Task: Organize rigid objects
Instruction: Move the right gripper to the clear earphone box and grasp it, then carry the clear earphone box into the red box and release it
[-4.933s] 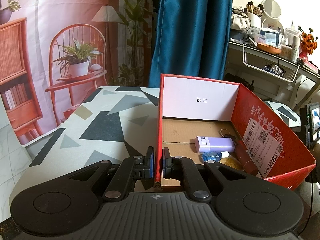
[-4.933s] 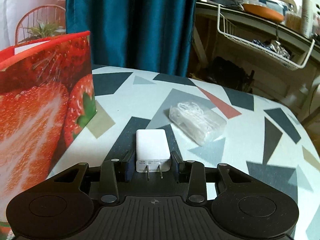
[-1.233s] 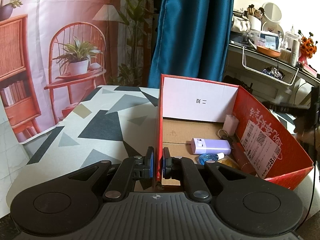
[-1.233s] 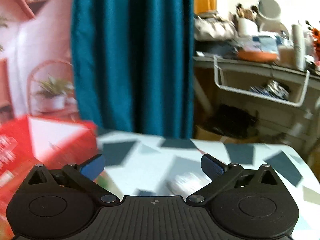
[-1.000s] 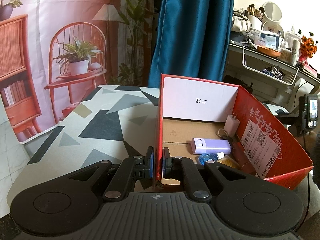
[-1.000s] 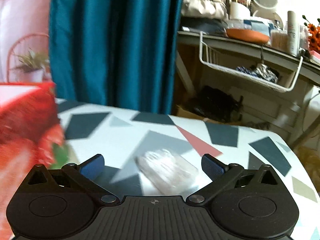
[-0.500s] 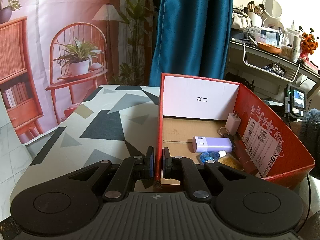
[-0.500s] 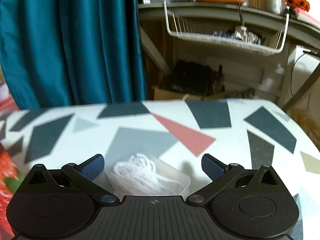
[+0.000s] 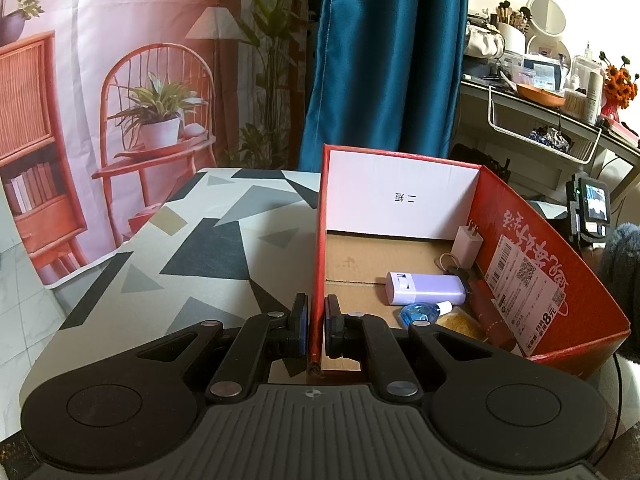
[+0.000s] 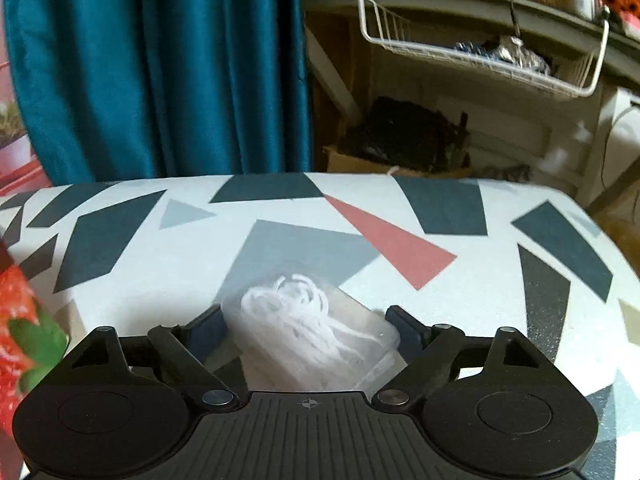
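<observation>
In the left wrist view my left gripper [image 9: 316, 326] is shut on the left wall of the red cardboard box [image 9: 592, 304], near its front corner. Inside the box lie a white charger plug [image 9: 466, 246] leaning on the right wall, a lilac case [image 9: 426, 288], a blue item [image 9: 420, 313] and other small things. In the right wrist view my right gripper [image 10: 308, 330] is open, with its fingers on either side of a clear plastic case of white coiled cable [image 10: 312, 338] on the patterned table [image 10: 400, 240].
The box's strawberry-printed outer side [image 10: 16, 320] is at the left edge of the right wrist view. Behind the table are a teal curtain [image 10: 160, 72] and a shelf with a wire basket [image 10: 480, 52]. A phone on a stand [image 9: 592, 208] is beyond the box.
The right gripper dropped the white charger into the box, swung back over the table and came down around the clear cable case, closing in slightly. The left gripper has kept hold of the box wall.
</observation>
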Motion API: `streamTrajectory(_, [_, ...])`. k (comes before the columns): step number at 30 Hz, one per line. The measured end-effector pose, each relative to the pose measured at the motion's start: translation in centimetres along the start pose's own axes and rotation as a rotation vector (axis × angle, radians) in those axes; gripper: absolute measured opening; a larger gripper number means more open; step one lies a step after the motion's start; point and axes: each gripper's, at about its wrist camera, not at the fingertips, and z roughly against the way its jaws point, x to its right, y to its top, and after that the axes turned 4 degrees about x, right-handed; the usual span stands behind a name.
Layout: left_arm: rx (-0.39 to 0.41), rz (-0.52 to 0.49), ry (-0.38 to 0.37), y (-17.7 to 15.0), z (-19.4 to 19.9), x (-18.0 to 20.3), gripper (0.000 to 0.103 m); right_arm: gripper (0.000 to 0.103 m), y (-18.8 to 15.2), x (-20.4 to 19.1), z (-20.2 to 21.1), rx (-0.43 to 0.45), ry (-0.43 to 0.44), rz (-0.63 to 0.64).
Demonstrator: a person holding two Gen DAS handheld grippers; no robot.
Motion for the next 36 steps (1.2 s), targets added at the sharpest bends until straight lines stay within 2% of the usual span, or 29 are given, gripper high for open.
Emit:
streamTrajectory(2, [0.0, 0.0, 0.0, 0.0, 0.0, 0.0, 0.009, 0.083, -0.3, -0.6, 1.1, 0.054, 0.043, 0.039])
streamTrajectory(4, [0.001, 0.001, 0.0, 0.0, 0.0, 0.0, 0.009, 0.083, -0.8, -1.3, 1.9, 0.069, 0.087, 0.079])
streamTrajectory(11, [0.003, 0.0, -0.001, 0.0, 0.0, 0.0, 0.009, 0.082, -2.9, -4.0, 6.5, 0.186, 0.127, 0.178])
streamTrajectory(18, [0.002, 0.006, -0.001, 0.0, 0.0, 0.0, 0.009, 0.083, -4.9, -3.5, 11.6, 0.314, 0.125, 0.106])
streamTrajectory(25, [0.003, 0.007, -0.005, 0.0, -0.1, -0.1, 0.009, 0.083, -5.1, -2.8, 13.1, 0.304, 0.156, 0.067])
streamTrajectory(29, [0.001, 0.01, -0.004, 0.0, -0.1, -0.1, 0.009, 0.083, -5.0, -2.1, 14.6, 0.283, 0.24, -0.005])
streamTrajectory(36, [0.001, 0.02, -0.01, 0.0, -0.2, -0.3, 0.009, 0.083, -2.3, -3.0, 18.4, 0.348, 0.391, -0.005])
